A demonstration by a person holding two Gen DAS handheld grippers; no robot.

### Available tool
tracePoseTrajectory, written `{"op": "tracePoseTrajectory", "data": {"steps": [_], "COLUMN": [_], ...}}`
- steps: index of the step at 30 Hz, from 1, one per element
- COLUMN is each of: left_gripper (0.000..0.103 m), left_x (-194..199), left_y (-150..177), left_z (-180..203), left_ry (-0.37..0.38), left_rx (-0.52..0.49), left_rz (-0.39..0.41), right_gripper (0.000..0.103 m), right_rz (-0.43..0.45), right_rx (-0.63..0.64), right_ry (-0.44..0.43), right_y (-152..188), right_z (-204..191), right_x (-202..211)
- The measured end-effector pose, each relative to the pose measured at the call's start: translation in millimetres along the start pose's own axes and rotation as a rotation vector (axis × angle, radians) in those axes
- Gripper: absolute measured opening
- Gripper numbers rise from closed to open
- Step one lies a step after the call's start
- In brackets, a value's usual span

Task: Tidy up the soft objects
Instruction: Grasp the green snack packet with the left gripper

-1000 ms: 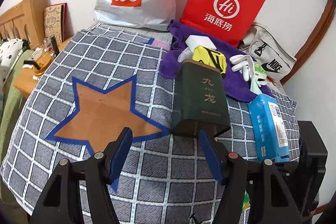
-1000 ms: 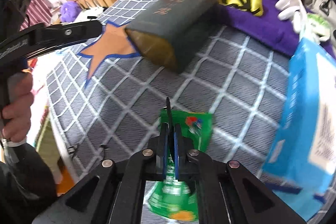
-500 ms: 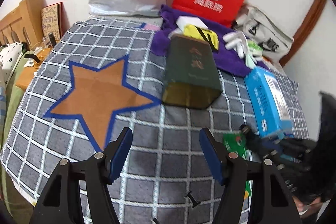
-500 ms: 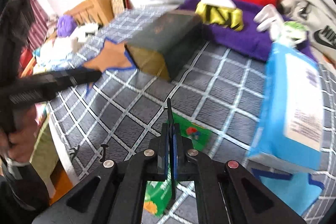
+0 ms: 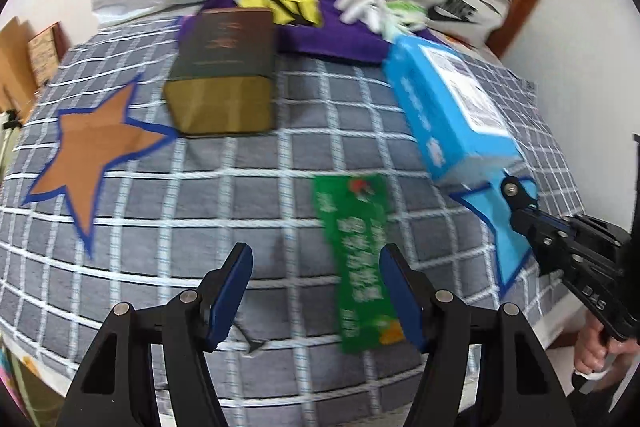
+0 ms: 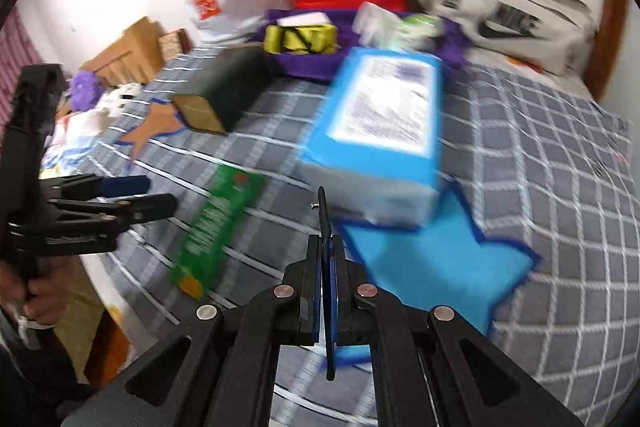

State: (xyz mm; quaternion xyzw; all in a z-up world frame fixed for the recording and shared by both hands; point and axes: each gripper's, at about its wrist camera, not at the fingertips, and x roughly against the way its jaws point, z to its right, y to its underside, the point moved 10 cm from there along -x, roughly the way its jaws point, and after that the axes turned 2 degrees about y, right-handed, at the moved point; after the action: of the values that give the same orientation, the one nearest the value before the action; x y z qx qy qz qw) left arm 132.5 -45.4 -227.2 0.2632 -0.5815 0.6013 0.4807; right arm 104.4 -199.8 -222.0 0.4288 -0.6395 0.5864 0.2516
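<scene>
A long green snack packet (image 5: 354,251) lies flat on the grey checked cloth (image 5: 256,195). My left gripper (image 5: 316,263) hovers open above it, and the packet shows just inside its right finger (image 5: 402,299). In the right wrist view the packet (image 6: 216,223) sits to the left, beside the left gripper (image 6: 148,195). My right gripper (image 6: 326,241) is shut with nothing in it, over a blue star patch (image 6: 436,263). A blue tissue pack (image 6: 380,123) lies just beyond it. The right gripper (image 5: 516,197) enters the left wrist view from the right edge.
A dark green box (image 5: 224,67) lies next to a brown star patch (image 5: 96,151). At the back a purple towel (image 5: 332,35) carries a yellow bundle (image 5: 288,9) and white gloves (image 5: 360,5). Red, white and grey bags line the wall. The bed's near edge runs just below both grippers.
Both views swung sideways. The right gripper left the green packet and moved right over the blue star. The left gripper shifted right, so the packet now lies under it.
</scene>
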Motion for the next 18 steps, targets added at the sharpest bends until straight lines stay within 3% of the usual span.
{"op": "tracePoseTrajectory", "data": {"steps": [8,11,12,14,16,18], "left_gripper": [0.064,0.064,0.061,0.045,0.034,0.029], "left_x": [-28.6,-37.0,-38.7,-39.6,-38.9,-38.3], "left_y": [11.5,11.5,11.6,9.5,6.5,4.1], "left_z": [22.7,27.9,30.0,30.7,30.6,28.1], "left_ry": [0.007,-0.042,-0.077,-0.126,-0.104,-0.086], "left_rx": [-0.007,-0.05,-0.084,-0.122,-0.102,-0.09], "left_rz": [-0.064,-0.052,-0.05,-0.034,-0.022,-0.019], "right_gripper": [0.004,0.004,0.004,0.004,0.004,0.004], "right_rz": [-0.01,-0.03,-0.023,-0.017,-0.013,-0.01], "right_rx": [-0.043,-0.014,-0.011,-0.017,-0.026,-0.023], "right_ry": [0.005,0.02,0.021,0.01,0.001,0.003], "right_y": [19.4,24.2,23.9,23.2,22.9,22.6], "right_z": [16.2,13.4,12.9,13.4,14.3,14.1], "right_x": [-17.1,-27.6,-28.1,-28.0,-28.5,-28.5]}}
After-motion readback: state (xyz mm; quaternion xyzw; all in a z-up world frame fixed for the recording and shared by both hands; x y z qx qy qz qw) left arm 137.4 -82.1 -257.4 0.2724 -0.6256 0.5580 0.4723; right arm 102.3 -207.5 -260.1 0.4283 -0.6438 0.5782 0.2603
